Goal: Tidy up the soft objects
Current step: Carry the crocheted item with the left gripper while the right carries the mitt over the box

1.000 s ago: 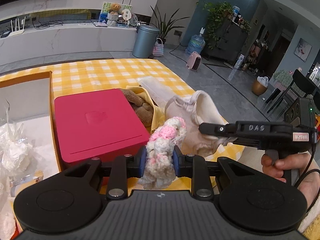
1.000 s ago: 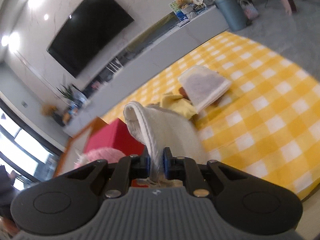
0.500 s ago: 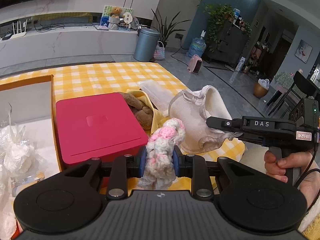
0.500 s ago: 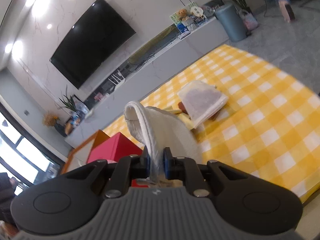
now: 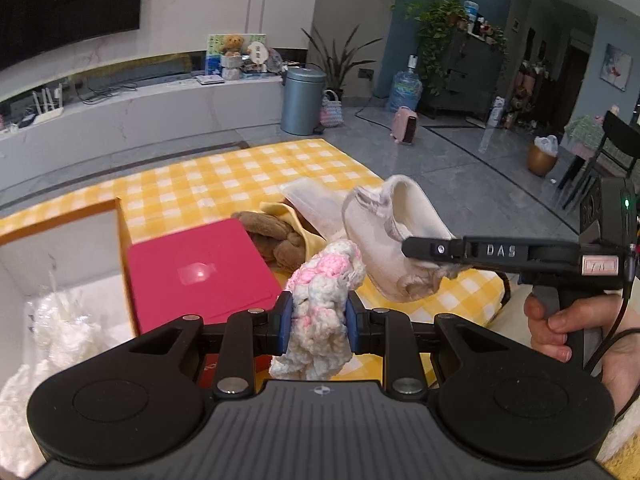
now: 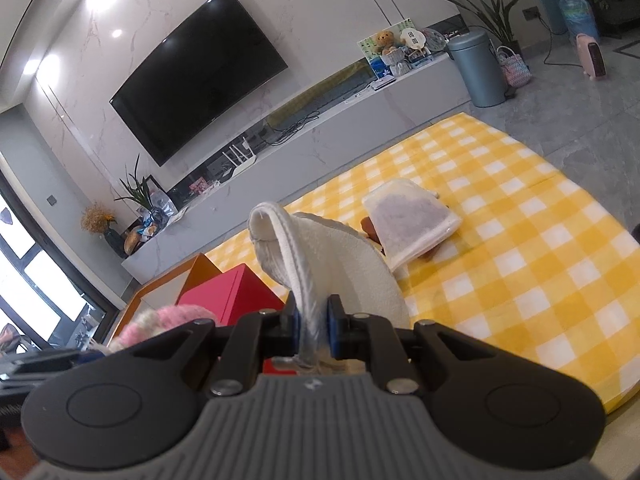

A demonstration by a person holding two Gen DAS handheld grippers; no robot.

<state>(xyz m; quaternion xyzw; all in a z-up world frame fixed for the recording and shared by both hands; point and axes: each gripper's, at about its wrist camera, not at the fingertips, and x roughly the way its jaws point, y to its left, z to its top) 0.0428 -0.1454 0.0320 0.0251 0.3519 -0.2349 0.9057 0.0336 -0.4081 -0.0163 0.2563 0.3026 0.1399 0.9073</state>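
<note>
Two handheld grippers work above a table covered with a yellow-and-white checked cloth (image 5: 224, 184).

The left gripper (image 5: 318, 316) is clamped on a crocheted piece (image 5: 320, 308) of pink and white yarn. Its blue pads press the yarn from both sides, with the top of the piece bulging above the jaws and the rest hanging below. The same pink yarn shows at the lower left edge of the right wrist view.

The right gripper (image 6: 313, 326) has its jaws nearly together, pinching the edge of a cream fabric bag (image 6: 340, 264). The bag's strap loops up from the jaws and the bag is lifted off the cloth. In the left wrist view this gripper reaches in from the right, gripped by a hand (image 5: 560, 328), with the bag dangling from its tip.

On the cloth, beyond the yarn, a red box (image 5: 196, 276) sits with its lid shut. Left of it is an orange-rimmed open box (image 5: 120, 232) with crinkled white plastic inside. Just right of the red box lies a brown plush toy (image 5: 276, 240) on a yellow cloth (image 5: 296, 224). Partly over these rests a flat white pouch (image 6: 408, 216).

In the room behind are a wall television (image 6: 196, 76), a long white console and a grey bin (image 5: 302, 100).
</note>
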